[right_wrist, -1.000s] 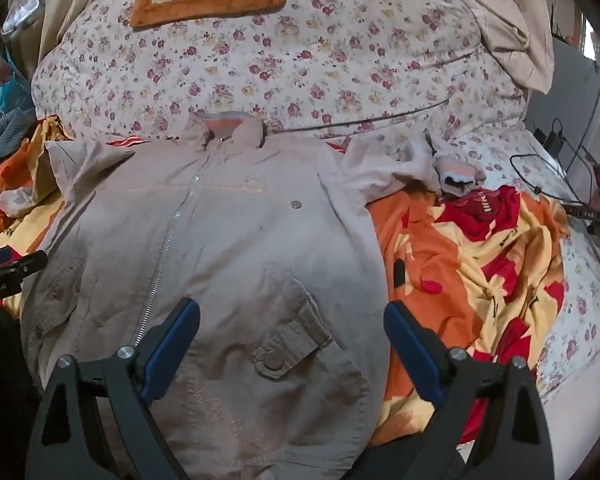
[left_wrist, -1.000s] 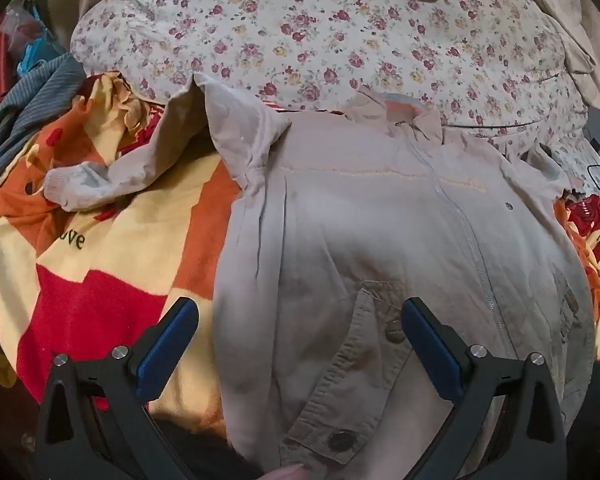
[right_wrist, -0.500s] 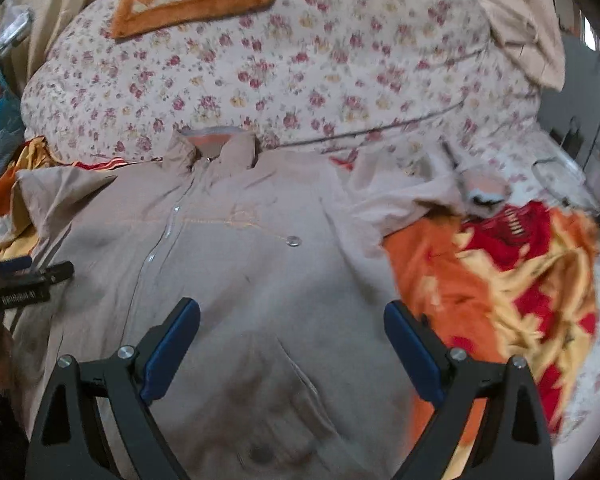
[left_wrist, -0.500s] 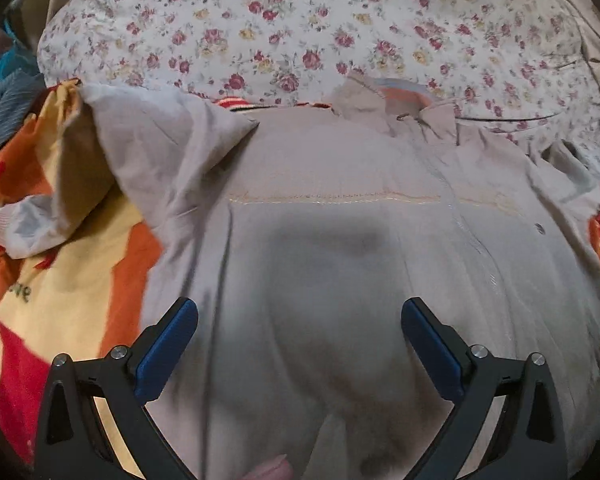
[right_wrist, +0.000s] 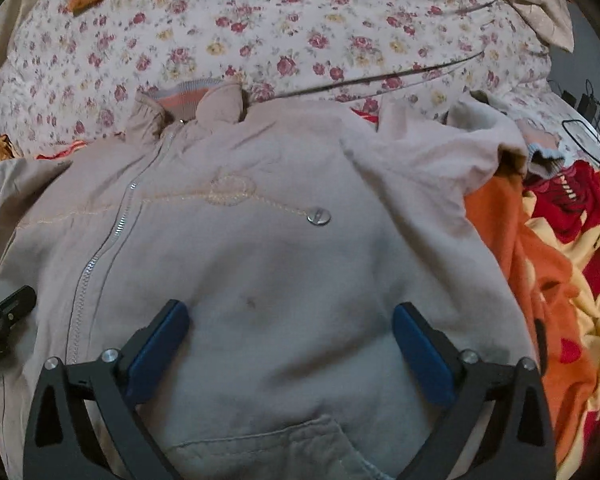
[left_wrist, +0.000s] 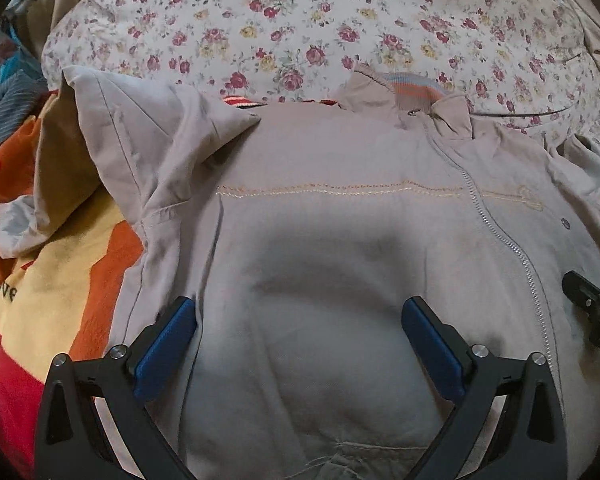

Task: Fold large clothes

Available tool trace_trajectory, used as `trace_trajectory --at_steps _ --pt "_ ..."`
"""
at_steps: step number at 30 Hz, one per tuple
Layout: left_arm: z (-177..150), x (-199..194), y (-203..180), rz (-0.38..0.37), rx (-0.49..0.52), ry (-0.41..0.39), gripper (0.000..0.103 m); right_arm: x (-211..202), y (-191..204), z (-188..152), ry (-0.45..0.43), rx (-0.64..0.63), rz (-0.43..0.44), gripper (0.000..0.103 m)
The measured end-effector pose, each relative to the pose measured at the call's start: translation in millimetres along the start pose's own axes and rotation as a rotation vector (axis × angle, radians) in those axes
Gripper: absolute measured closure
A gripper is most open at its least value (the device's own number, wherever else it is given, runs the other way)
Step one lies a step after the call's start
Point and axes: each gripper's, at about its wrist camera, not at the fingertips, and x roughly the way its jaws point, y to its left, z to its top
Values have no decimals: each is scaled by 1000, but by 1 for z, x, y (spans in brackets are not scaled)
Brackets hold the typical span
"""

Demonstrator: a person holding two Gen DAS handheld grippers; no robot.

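Note:
A beige zip-front jacket (left_wrist: 340,240) lies front up on the bed, collar (left_wrist: 412,92) at the far end. It also fills the right wrist view (right_wrist: 280,260). Its left sleeve (left_wrist: 140,128) is bent out over the blanket, cuff (left_wrist: 8,228) at far left. Its right sleeve (right_wrist: 440,152) lies bunched at the right. My left gripper (left_wrist: 298,316) is open, low over the jacket's left chest. My right gripper (right_wrist: 290,320) is open, low over the right chest above a pocket (right_wrist: 284,448). Each gripper shows at the edge of the other's view.
A red, orange and yellow blanket (left_wrist: 60,280) lies under the jacket and shows at the right too (right_wrist: 560,280). A floral quilt (left_wrist: 320,20) is heaped behind the collar. Cables (right_wrist: 592,120) lie at the far right. Striped clothes (left_wrist: 8,100) sit at the far left.
Both grippers have moved forward and down along the jacket from the hem and pockets to the chest. Both stay open.

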Motion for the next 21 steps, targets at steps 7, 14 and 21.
trace_trajectory --at_steps 7,14,21 --pt "0 1 0 4 -7 -8 3 -1 0 5 -31 0 9 0" --pt "0 1 1 12 -2 -13 3 -2 1 5 -31 -2 6 0" --pt "0 0 -1 17 3 -18 3 -1 0 3 -23 -10 -5 0"
